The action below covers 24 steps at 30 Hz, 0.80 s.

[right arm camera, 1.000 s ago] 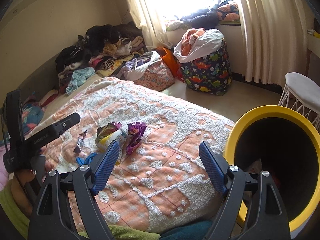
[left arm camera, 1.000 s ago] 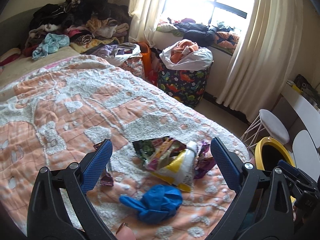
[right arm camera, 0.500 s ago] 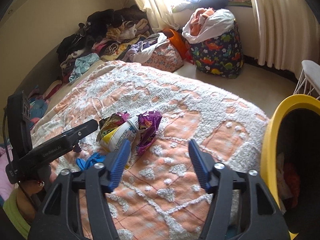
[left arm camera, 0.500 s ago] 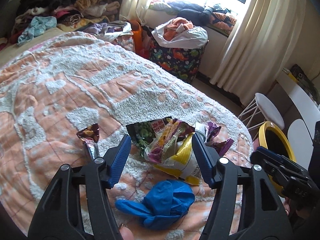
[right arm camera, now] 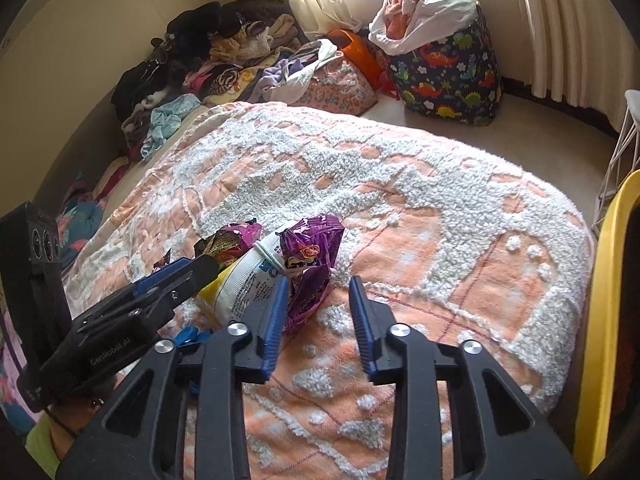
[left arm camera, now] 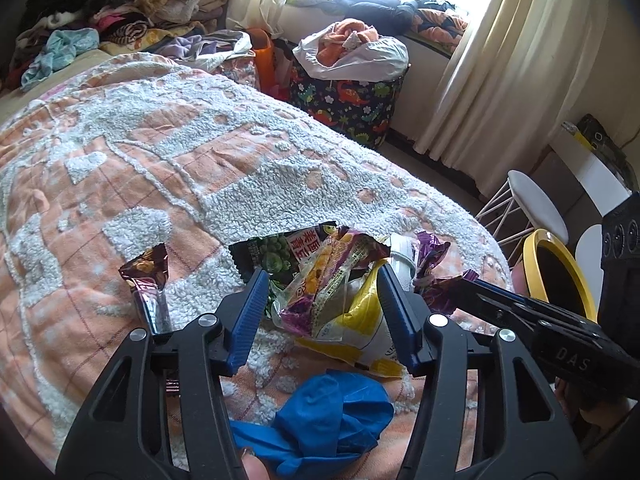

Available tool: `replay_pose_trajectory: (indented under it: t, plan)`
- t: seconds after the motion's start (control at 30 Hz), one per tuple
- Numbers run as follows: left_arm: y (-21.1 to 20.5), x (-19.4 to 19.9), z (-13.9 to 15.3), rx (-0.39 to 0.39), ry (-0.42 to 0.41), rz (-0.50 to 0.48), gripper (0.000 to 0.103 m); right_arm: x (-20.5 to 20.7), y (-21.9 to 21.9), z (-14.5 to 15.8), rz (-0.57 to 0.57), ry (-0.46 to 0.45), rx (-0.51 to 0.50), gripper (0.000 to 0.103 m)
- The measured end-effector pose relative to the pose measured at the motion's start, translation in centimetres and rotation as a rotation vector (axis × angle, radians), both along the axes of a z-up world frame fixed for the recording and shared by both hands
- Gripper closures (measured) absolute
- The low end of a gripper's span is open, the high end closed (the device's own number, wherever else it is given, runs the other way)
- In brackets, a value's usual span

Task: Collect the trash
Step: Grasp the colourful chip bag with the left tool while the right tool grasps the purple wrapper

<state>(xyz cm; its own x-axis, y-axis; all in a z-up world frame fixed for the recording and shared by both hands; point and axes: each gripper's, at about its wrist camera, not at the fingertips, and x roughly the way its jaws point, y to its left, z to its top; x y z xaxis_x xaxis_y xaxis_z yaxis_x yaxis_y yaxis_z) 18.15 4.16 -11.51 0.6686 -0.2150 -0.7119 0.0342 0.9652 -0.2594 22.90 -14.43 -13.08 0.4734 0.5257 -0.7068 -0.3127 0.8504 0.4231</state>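
A heap of snack wrappers (left arm camera: 328, 280) lies on the peach-and-white bedspread (left arm camera: 160, 152): a green pea packet, a purple-yellow bag and a yellow-white pouch (right arm camera: 244, 284). My left gripper (left arm camera: 320, 280) is open with its jaws on either side of the heap. A crumpled blue glove (left arm camera: 324, 420) lies below it, and a brown candy wrapper (left arm camera: 150, 280) to the left. My right gripper (right arm camera: 318, 286) is open, its left finger against a purple wrapper (right arm camera: 310, 256). A yellow-rimmed bin (left arm camera: 560, 276) stands beside the bed on the right.
A dinosaur-print hamper (left arm camera: 352, 84) full of clothes stands by the curtains. Piled clothes (left arm camera: 120, 8) cover the bed's far end. A white stool (left arm camera: 536, 208) stands near the bin, whose rim (right arm camera: 608, 320) fills the right wrist view's right edge.
Both grippers have moved forward and down to the wrapper heap, and their jaws have narrowed. The left now straddles the heap; the right has swung away from the bin toward the purple wrapper.
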Motion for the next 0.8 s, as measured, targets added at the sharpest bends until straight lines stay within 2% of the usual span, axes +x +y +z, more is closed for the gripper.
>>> replay_pose_trajectory:
  t: [0.03,0.17,0.23,0.27,0.4,0.63,0.8]
  plan:
    - [-0.1,0.1,-0.1,0.003,0.001,-0.001,0.057,0.1,0.0,-0.1,0.004,0.006,0.005,0.086]
    - [0.0,0.5,-0.4,0.003,0.010,-0.004,0.068,-0.5,0.2,0.1,0.024,-0.013,0.025,0.094]
    - [-0.2,0.5,-0.4,0.008,0.010,-0.008,0.075,-0.9,-0.2,0.4,0.018,-0.022,0.039,0.095]
    - [-0.2,0.4,-0.4,0.014,0.012,-0.010,0.082,-1.2,-0.4,0.5,0.015,-0.028,0.048,0.095]
    - [-0.6,0.2,-0.5,0.033,0.019,-0.015,0.091,-2.1,-1.5,1.0,-0.001,-0.046,0.064,0.095]
    - [-1.0,-1.1,0.9,0.038,-0.029,-0.014,0.094,-3.6,-3.3,1.9,-0.025,-0.079,0.074,0.095]
    - [-1.9,-2.0,2.4,0.010,-0.061,-0.036,0.094,-4.5,-4.1,2.4,-0.031,-0.094,0.078,0.096]
